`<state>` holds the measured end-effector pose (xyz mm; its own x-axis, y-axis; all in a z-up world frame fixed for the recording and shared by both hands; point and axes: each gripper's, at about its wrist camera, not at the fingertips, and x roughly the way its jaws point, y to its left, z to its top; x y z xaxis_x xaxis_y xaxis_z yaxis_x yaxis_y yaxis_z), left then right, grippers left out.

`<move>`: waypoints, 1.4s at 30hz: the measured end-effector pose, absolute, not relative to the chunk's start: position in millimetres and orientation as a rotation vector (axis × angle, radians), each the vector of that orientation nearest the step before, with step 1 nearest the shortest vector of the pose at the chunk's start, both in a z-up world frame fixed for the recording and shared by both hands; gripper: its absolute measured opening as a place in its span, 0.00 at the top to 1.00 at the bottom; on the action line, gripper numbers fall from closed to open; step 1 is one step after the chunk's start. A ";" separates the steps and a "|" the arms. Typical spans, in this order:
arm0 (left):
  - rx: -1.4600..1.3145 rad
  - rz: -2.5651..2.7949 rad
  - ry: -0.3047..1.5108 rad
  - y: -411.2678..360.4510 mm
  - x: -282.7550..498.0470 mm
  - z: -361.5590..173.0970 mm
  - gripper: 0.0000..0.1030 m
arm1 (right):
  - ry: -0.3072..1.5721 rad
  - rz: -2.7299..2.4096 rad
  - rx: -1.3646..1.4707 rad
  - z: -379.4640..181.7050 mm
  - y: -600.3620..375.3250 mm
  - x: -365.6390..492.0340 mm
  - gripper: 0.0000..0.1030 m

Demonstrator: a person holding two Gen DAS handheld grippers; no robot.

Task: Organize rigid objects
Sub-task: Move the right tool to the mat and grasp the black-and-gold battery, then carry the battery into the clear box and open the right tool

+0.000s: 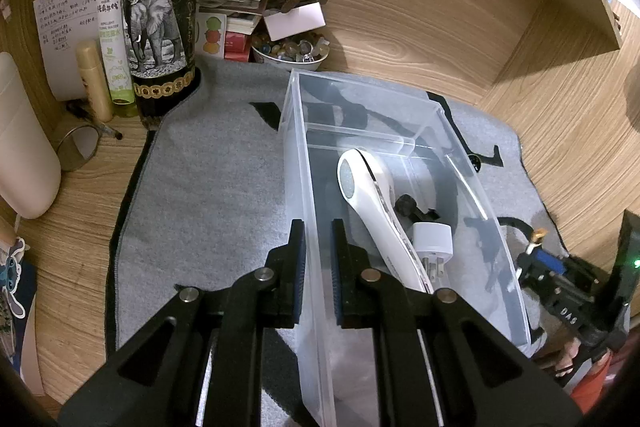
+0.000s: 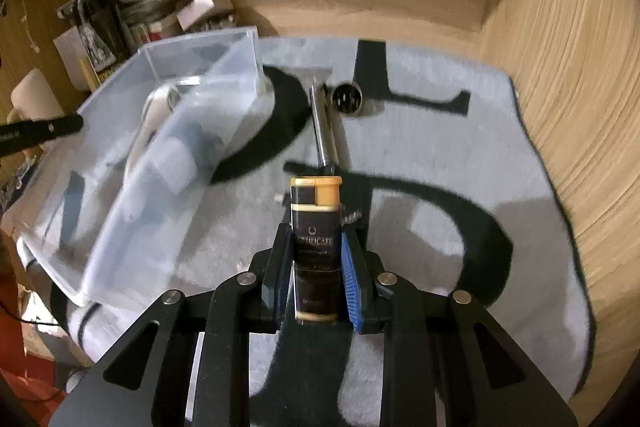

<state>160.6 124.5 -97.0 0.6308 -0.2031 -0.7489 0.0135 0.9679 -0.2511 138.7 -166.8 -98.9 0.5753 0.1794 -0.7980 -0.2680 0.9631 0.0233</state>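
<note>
Left gripper: your left gripper (image 1: pixel 318 247) is clamped on the near-left wall of the clear rectangular plastic bin (image 1: pixel 296 155) — one pad outside the wall, one inside.
Right gripper: your right gripper (image 2: pixel 316 259) has its blue pads pressed on both sides of a small black box with a tan cap and gold lettering (image 2: pixel 316 223); the box stands upright between the fingers, just above the cloth.
Bin contents: a white handheld device with a rounded grey head (image 1: pixel 368 203) lies lengthwise in the bin, a white wall plug with metal prongs (image 1: pixel 431 243) sits beside its handle, and a small black part (image 1: pixel 408 207) lies just past the plug.
Bin position: it rests on the grey fleece cloth with large black letters (image 1: pixel 208 187), left of your right gripper.
On the cloth: a slim metal rod (image 2: pixel 322 123) lies just beyond the black box, and a round dark metal piece (image 2: pixel 347 98) sits near the rod's far end.
Far left corner: a dark wine bottle with an elephant label (image 1: pixel 158 23), a pale green spray bottle (image 1: pixel 114 27) and a bowl of polished stones (image 1: pixel 290 51) stand on the wooden desk (image 1: pixel 420 27).
Picture quality: the right wrist view is blurred — fine print on the box is only partly readable.
</note>
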 end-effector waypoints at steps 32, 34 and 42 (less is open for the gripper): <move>-0.235 -0.124 0.881 124.7 159.9 -97.1 0.91 | 0.668 0.519 -0.181 -32.2 -70.1 157.2 0.80; -0.234 -0.124 0.881 124.8 159.9 -97.1 0.91 | 0.687 0.535 -0.189 -37.7 -62.4 159.5 0.80; -0.234 -0.124 0.881 123.2 159.4 -96.8 0.91 | 0.777 0.575 -0.195 -57.2 -46.7 172.2 0.80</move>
<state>159.4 123.2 -96.8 0.6310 -0.2035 -0.7486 0.0116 0.9673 -0.2532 172.2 -46.7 -57.2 0.5692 0.4165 -0.7089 -0.5563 0.8300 0.0410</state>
